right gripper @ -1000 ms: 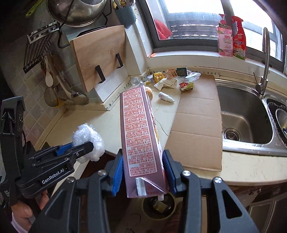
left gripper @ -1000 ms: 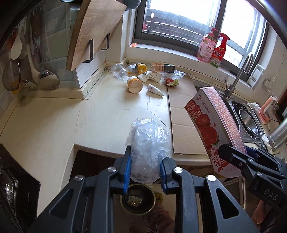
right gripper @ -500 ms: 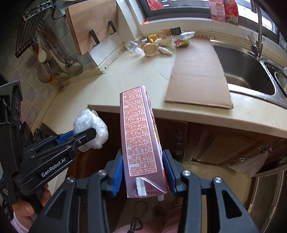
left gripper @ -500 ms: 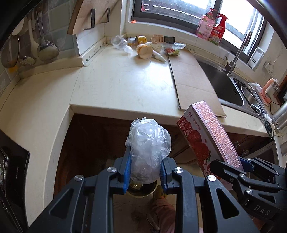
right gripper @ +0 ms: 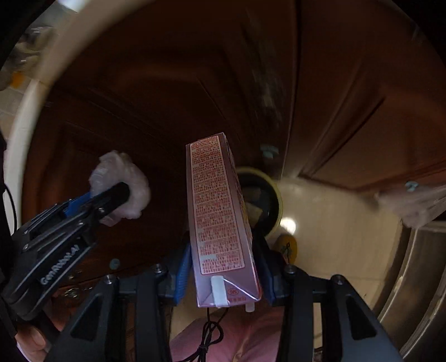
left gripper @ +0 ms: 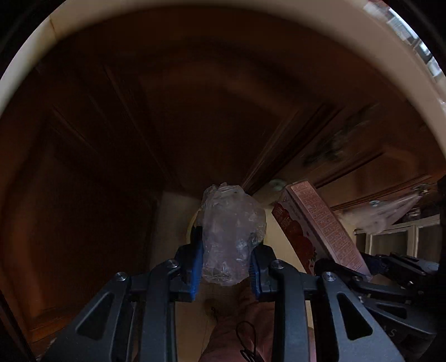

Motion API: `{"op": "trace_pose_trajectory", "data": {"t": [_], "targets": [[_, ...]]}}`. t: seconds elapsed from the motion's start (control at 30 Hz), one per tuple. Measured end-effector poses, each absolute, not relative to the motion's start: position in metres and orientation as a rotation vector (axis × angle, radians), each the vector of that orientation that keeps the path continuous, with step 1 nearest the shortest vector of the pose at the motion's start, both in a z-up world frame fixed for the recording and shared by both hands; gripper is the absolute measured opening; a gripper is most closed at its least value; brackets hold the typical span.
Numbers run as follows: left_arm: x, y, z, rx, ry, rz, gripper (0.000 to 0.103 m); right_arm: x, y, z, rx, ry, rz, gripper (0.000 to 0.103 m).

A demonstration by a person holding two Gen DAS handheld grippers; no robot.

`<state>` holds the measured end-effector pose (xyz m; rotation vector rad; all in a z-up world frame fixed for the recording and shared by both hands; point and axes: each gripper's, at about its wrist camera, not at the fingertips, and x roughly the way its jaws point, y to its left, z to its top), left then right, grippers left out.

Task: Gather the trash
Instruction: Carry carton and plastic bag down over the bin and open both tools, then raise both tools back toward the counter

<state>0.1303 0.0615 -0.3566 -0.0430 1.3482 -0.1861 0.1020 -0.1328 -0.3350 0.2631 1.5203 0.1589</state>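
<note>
My left gripper (left gripper: pixel 225 257) is shut on a crumpled clear plastic wrapper (left gripper: pixel 231 231), which also shows at the left of the right wrist view as the plastic wrapper (right gripper: pixel 122 183). My right gripper (right gripper: pixel 221 267) is shut on a tall pink strawberry milk carton (right gripper: pixel 217 208); in the left wrist view the carton (left gripper: pixel 315 225) leans at the right. Both grippers point steeply down in front of dark cabinet doors. A round yellow-rimmed trash bin (right gripper: pixel 264 203) stands on the floor, partly hidden behind the carton. In the left wrist view the wrapper covers most of the bin's rim (left gripper: pixel 192 228).
Dark brown wooden cabinet doors (left gripper: pixel 195 111) fill the background. The pale countertop edge (left gripper: pixel 195 11) arcs over the top. A light floor (right gripper: pixel 334 231) lies around the bin. A metal appliance front (right gripper: pixel 418 278) stands at the right. Pink-clad legs (right gripper: pixel 223 342) show below.
Both grippers have dropped from counter height to below the countertop edge, still holding the wrapper and the carton. The counter and window have left view; cabinet doors and floor now fill it.
</note>
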Motion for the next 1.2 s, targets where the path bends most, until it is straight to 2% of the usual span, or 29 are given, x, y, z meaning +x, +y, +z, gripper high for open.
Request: {"op": "trace_pose_trajectory", "data": {"t": [0.23, 0.33, 0.4, 0.43, 0.47, 0.6, 0.83, 1.0, 1.2], "targets": [[0.146, 0.062, -0.487, -0.064, 1.429, -0.163, 0.028, 0.12, -0.135, -0.48, 0.25, 1.652, 0.118, 0.043], [0.152, 0.06, -0.53, -0.07, 1.468, -0.159, 0.035, 0.125, -0.134, -0.522, 0.238, 1.664, 0.122, 0.043], [0.154, 0.061, -0.551, -0.073, 1.49, -0.162, 0.05, 0.127, -0.13, -0.545, 0.227, 1.667, 0.15, 0.045], [0.154, 0.061, -0.558, -0.07, 1.496, -0.159, 0.067, 0.129, -0.129, -0.552, 0.219, 1.668, 0.16, 0.045], [0.153, 0.064, -0.562, -0.065, 1.494, -0.152, 0.078, 0.129, -0.127, -0.558, 0.199, 1.665, 0.159, 0.045], [0.151, 0.071, -0.567, -0.05, 1.485, -0.121, 0.08, 0.125, -0.123, -0.566, 0.143, 1.659, 0.16, 0.046], [0.142, 0.075, -0.524, -0.047, 1.438, -0.084, 0.08, 0.118, -0.124, -0.524, 0.175, 1.647, 0.186, 0.046], [0.14, 0.079, -0.462, -0.046, 1.411, -0.083, 0.08, 0.112, -0.124, -0.462, 0.178, 1.6, 0.208, 0.046], [0.133, 0.091, -0.364, -0.086, 1.319, -0.113, 0.08, 0.102, -0.124, -0.371, 0.204, 1.519, 0.225, 0.046]]}}
